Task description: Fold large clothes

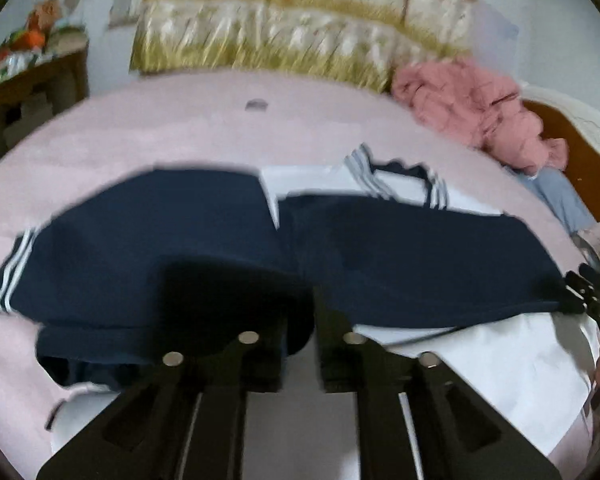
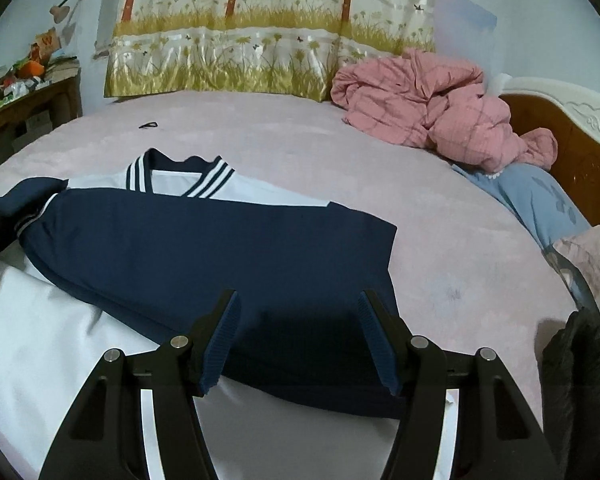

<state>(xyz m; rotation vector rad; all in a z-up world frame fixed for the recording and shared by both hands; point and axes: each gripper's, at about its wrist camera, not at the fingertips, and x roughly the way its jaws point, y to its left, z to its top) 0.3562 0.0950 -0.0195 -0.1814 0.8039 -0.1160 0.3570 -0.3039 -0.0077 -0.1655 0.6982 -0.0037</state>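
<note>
A navy-and-white jacket point(image 2: 204, 240) is seen spread flat on a pink bed point(image 2: 440, 248). The left gripper point(image 1: 300, 344) is held nearly closed above it, gripping nothing visible; the right gripper point(image 2: 300, 336) is held open over the near sleeve.

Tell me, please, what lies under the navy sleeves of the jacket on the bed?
Under the navy sleeves the jacket's white body shows, lying on the pink bedsheet. What the white front carries beneath the sleeves is covered and cannot be seen.

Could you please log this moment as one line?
jacket: sleeves folded in, on bed | left gripper: nearly closed, empty | right gripper: open over sleeve
</note>
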